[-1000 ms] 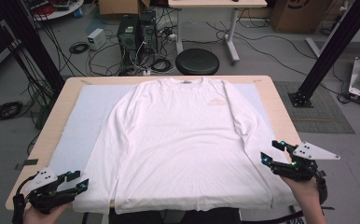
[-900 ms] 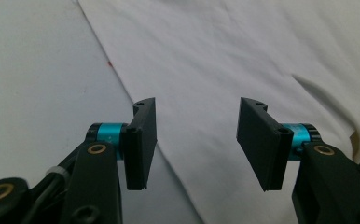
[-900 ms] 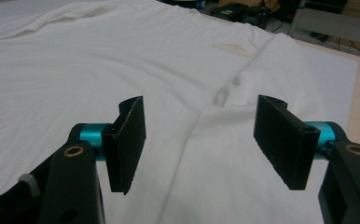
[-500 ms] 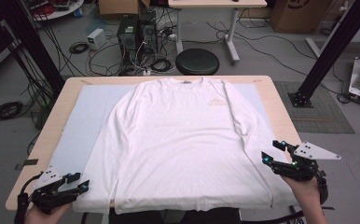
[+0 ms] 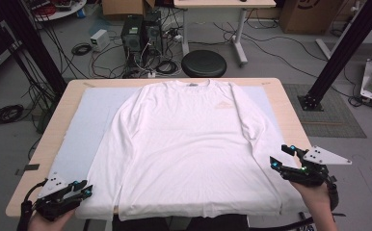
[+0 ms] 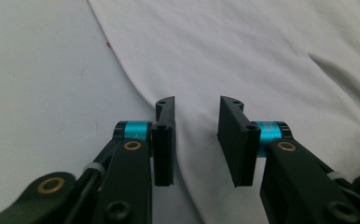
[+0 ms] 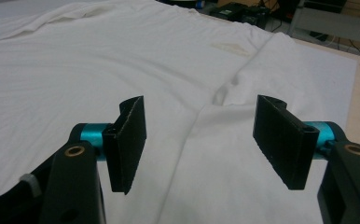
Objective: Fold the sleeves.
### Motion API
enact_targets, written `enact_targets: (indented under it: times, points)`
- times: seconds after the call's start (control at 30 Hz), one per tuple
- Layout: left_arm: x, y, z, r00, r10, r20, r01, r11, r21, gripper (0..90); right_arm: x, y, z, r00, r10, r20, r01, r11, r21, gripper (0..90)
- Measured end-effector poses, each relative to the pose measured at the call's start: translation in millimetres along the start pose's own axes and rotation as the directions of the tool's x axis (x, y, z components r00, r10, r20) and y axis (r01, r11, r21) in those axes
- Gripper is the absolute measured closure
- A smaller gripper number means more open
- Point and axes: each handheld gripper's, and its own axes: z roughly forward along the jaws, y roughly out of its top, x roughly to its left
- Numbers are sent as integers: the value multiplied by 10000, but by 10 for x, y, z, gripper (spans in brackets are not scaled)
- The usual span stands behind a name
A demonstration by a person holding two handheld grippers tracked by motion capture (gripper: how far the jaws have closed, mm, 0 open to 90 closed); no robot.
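A white long-sleeved shirt [image 5: 189, 144] lies flat, front up, on a pale blue mat [image 5: 92, 110], collar at the far side. My left gripper [image 5: 85, 188] sits at the near left, at the cuff end of the left sleeve [image 6: 262, 56]. Its jaws have just been closing, and a gap remains, with the sleeve's edge lying between and under them [image 6: 196, 140]. My right gripper [image 5: 283, 156] hovers open and wide over the right sleeve [image 7: 225, 154] at the near right, close to the seam where the sleeve meets the body.
The wooden table [image 5: 290, 110] shows bare strips left and right of the mat. Behind it on the floor stand a round black stool [image 5: 204, 63], computer towers [image 5: 140, 31] and loose cables. A black frame post [image 5: 338, 53] rises at the right.
The left gripper's jaws have narrowed around the sleeve edge. Both hands stay where they were, and the shirt has not shifted.
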Motion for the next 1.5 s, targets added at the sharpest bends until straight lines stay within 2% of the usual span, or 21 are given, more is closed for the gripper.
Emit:
enact_targets:
  times: [0.2, 0.27, 0.47, 0.57, 0.7, 0.8, 0.87, 1.0, 1.1, 1.23, 1.33, 1.37, 1.4, 1.5]
  points:
    - [8, -28, 13, 9995, -11, 315, 20, 9996, -290, 810, 6, -3, 10, 10000, -25, -35, 25, 10000, 7, 347]
    - [5, -28, 15, 9993, 94, 364, -83, 9995, -307, 848, 7, -6, 11, 10000, 30, -21, -30, 10000, 53, 347]
    - [-20, -7, 19, 9990, 353, 264, -346, 9991, -247, 865, 4, -8, 9, 10000, 59, -35, -59, 10000, 33, 348]
    - [-18, -8, 20, 9989, 351, 303, -340, 9988, -351, 866, 2, -9, 9, 10000, 46, -32, -46, 10000, 53, 348]
    - [7, 1, -14, 9986, -219, 487, 253, 9971, -712, 867, 2, -13, 6, 10000, 64, -9, -64, 10000, 58, 348]
    - [-2, 40, -52, 9956, -665, 662, 736, 9910, -1117, 868, -3, -13, 9, 10000, 74, 0, -74, 10000, 41, 348]
    - [-25, 82, -67, 9945, -694, 786, 794, 9880, -1324, 868, 0, -14, 16, 10000, 83, -15, -83, 9999, 79, 348]
    - [-112, 180, -80, 9937, -598, 948, 746, 9841, -1610, 869, 14, -10, 25, 10000, 45, -30, -45, 9999, 119, 348]
    - [-179, 264, -88, 9909, -670, 1168, 885, 9778, -1902, 869, 13, -6, 22, 10000, 25, -27, -25, 10000, 76, 349]
    - [-298, 418, -92, 9878, -511, 1468, 834, 9713, -2229, 869, -1, -10, 14, 10000, 36, 20, -36, 10000, 38, 349]
    - [-422, 570, -87, 9871, -218, 1586, 607, 9677, -2446, 870, -5, -9, 1, 9999, 137, 77, -137, 9999, 27, 349]
    - [-422, 570, -87, 9871, -218, 1586, 607, 9677, -2446, 870, -5, -8, -2, 9998, 162, 87, -162, 9999, 20, 349]
    - [-515, 676, -78, 9847, 20, 1744, 449, 9634, -2644, 870, -8, -7, -4, 9998, 143, 104, -143, 9999, -1, 349]
    - [-662, 818, -38, 9776, 258, 2088, 369, 9560, -2910, 870, -4, -5, -4, 9998, 163, 76, -163, 9999, 19, 349]
